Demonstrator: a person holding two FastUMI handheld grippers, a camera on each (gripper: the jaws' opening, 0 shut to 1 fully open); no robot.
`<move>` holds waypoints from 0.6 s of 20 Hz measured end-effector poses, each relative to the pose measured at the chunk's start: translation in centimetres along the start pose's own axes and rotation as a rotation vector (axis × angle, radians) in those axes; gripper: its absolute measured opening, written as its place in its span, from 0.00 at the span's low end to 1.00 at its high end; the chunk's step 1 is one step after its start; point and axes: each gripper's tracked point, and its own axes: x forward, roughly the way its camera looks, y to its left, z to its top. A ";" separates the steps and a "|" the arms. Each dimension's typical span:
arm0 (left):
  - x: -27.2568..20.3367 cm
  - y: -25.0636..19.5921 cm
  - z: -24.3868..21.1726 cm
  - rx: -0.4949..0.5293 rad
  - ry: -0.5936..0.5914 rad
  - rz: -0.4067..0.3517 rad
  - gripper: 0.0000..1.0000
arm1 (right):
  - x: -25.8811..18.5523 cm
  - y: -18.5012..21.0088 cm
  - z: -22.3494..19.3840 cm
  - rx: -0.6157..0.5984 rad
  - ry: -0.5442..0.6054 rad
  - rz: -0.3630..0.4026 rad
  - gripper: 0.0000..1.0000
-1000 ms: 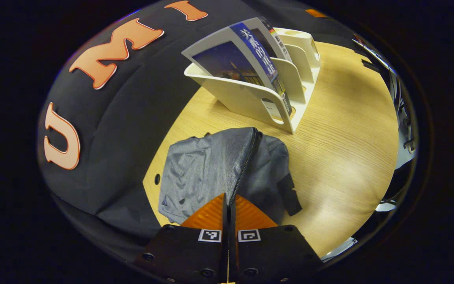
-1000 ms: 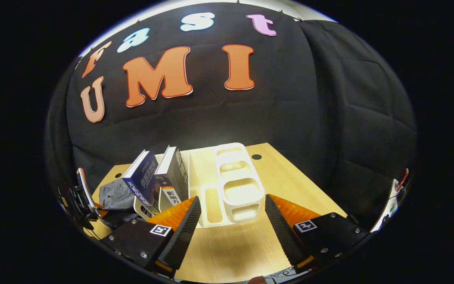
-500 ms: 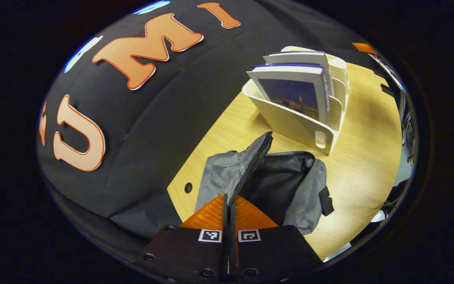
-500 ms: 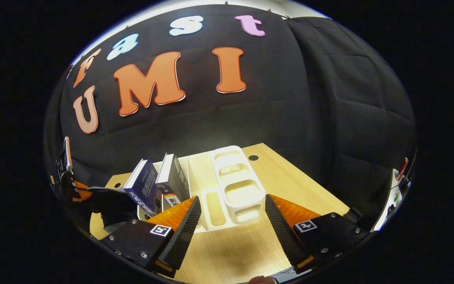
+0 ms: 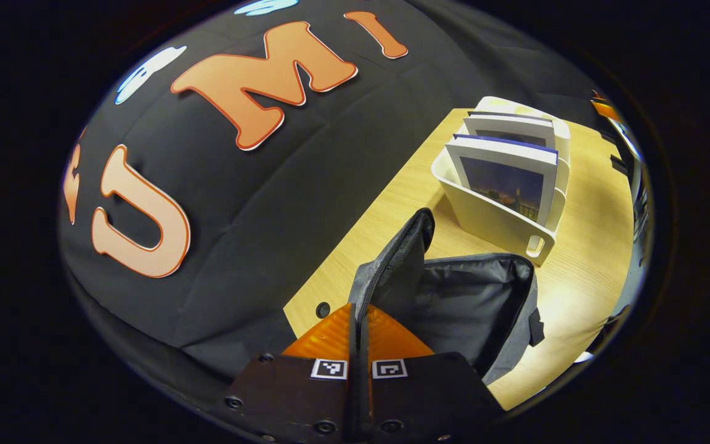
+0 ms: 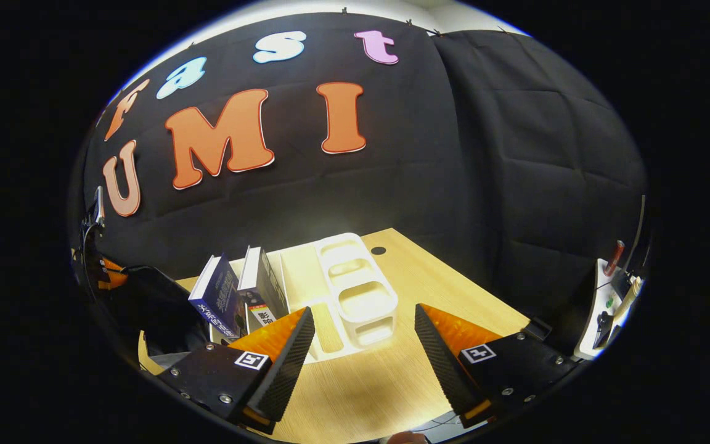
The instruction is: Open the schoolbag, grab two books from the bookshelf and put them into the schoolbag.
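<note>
Left gripper [image 5: 358,320] pinched on schoolbag [image 5: 484,308] flap [image 5: 401,259], now lifted higher than 1 s ago; dark interior exposed, so opening looks nearly done. Right gripper [image 6: 361,345] jaws apart, empty. Beyond, 2 books [image 6: 235,293] stand in white bookshelf [image 6: 355,296] on table [image 6: 453,290]. Spine lettering too small to read.

Staged recording booth, not a lived-in room: black cloth wall [image 6: 453,154] draped close behind a light wooden tabletop [image 6: 367,382], cable hole [image 6: 378,251] near its far edge.
</note>
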 end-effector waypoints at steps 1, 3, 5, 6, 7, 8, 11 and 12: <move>0.2 0.0 0.0 0.001 -0.004 -0.004 0.01 | -0.3 0.3 0.5 0.006 -0.003 -0.001 0.98; 0.4 -0.3 0.3 0.002 -0.019 -0.018 0.01 | -0.8 1.2 1.6 0.006 -0.009 0.002 0.97; 0.6 -0.4 0.5 0.003 -0.036 -0.034 0.01 | -1.1 2.8 3.6 -0.017 -0.022 0.017 0.97; 0.7 -0.5 0.5 0.002 -0.042 -0.041 0.01 | -1.0 3.7 4.5 -0.028 -0.020 0.030 0.97; 0.7 -0.6 0.6 -0.002 -0.050 -0.052 0.01 | -0.9 5.2 5.5 -0.043 -0.007 0.052 0.97; 0.8 -0.6 0.5 -0.005 -0.056 -0.058 0.01 | -0.8 6.2 6.2 -0.054 0.010 0.072 0.97; 0.9 0.0 0.4 -0.014 -0.056 -0.068 0.01 | 0.0 10.2 8.1 -0.084 0.092 0.142 0.97; 0.9 0.3 0.4 -0.021 -0.059 -0.073 0.01 | 0.6 11.6 8.3 -0.087 0.135 0.165 0.97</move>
